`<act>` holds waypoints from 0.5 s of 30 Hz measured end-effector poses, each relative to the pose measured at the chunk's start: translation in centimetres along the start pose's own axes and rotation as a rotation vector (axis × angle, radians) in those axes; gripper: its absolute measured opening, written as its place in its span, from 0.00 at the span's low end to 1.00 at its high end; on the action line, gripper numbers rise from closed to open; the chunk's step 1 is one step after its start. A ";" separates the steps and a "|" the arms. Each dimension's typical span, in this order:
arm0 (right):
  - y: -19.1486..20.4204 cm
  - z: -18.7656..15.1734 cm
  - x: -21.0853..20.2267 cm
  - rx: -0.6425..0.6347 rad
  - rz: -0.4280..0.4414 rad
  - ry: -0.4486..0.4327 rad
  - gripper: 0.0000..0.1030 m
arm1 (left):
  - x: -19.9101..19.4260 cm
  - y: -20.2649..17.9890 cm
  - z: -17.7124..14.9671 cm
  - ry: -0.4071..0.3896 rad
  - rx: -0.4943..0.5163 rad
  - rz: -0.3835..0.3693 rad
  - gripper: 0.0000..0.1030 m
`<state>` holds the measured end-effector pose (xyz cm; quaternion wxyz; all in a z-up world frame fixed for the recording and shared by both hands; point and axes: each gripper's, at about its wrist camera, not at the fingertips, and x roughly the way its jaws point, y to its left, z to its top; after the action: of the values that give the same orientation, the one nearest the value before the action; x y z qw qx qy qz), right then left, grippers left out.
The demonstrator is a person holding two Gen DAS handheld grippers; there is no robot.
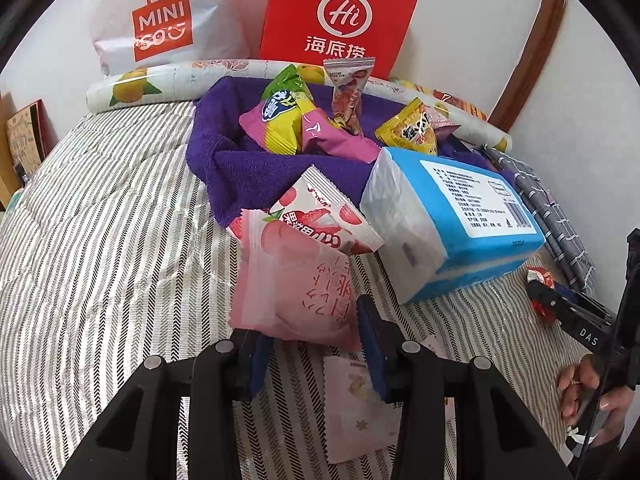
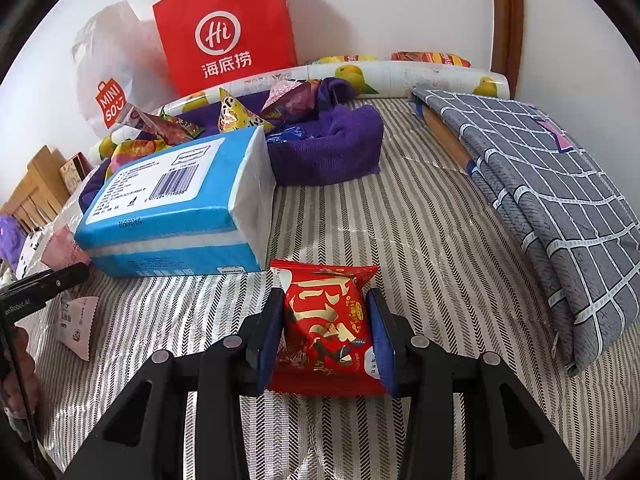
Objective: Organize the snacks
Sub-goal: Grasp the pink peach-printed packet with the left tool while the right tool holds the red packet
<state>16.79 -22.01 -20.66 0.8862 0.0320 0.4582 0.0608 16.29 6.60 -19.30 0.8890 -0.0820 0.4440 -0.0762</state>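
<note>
My left gripper (image 1: 312, 320) is shut on a pale pink peach snack packet (image 1: 294, 276), held above the striped bedcover (image 1: 112, 220). A red-and-white lychee jelly packet (image 1: 320, 212) rests on its far end. Behind it a purple towel (image 1: 240, 168) holds several snack packets (image 1: 280, 120). Another pale packet (image 1: 356, 404) lies under the left gripper. My right gripper (image 2: 325, 316) is shut on a red snack packet with gold characters (image 2: 324, 328), low over the bedcover (image 2: 420, 240). The right gripper also shows in the left wrist view (image 1: 560, 300).
A blue tissue pack (image 1: 452, 216) lies between the grippers and also shows in the right wrist view (image 2: 180, 200). A red paper bag (image 1: 340, 16), a white Miniso bag (image 1: 160, 20) and a fruit-print roll (image 1: 168, 80) line the wall. A folded grey checked cloth (image 2: 540, 200) lies right.
</note>
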 end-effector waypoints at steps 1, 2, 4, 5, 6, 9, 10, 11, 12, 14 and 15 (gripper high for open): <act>0.1 0.0 0.0 -0.004 -0.005 0.001 0.41 | 0.0 0.0 0.0 0.000 0.002 0.002 0.38; 0.2 0.0 0.1 -0.012 -0.014 0.003 0.41 | 0.0 0.0 0.0 0.001 0.002 0.002 0.38; 0.7 0.0 0.2 -0.035 -0.038 0.008 0.41 | 0.0 0.1 0.0 -0.001 -0.004 -0.005 0.38; 0.8 0.0 0.2 -0.044 -0.048 0.010 0.41 | 0.0 0.2 0.0 -0.001 -0.009 -0.011 0.36; 1.0 0.0 0.2 -0.054 -0.058 0.013 0.41 | -0.1 0.4 0.1 -0.003 -0.016 -0.019 0.35; 0.8 0.0 0.2 -0.049 -0.052 0.012 0.41 | -0.2 1.1 0.1 -0.009 -0.051 -0.030 0.29; 0.7 0.0 0.2 -0.042 -0.045 0.011 0.41 | -0.2 1.2 0.0 -0.011 -0.057 -0.027 0.28; 0.6 0.0 0.1 -0.035 -0.038 0.010 0.41 | -0.3 1.3 0.0 -0.016 -0.063 -0.028 0.28; 0.6 0.0 0.1 -0.032 -0.034 0.010 0.41 | -0.5 1.4 0.0 -0.023 -0.070 -0.029 0.28; 0.6 0.0 0.2 -0.036 -0.039 0.011 0.41 | -0.8 1.5 -0.1 -0.030 -0.080 -0.035 0.27; 0.6 0.0 0.2 -0.040 -0.042 0.011 0.41 | -1.0 1.6 -0.1 -0.036 -0.085 -0.037 0.27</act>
<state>16.85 -21.37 -20.70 0.8853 0.0042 0.4623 0.0513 15.67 8.35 -18.94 0.8910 -0.1291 0.4293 -0.0721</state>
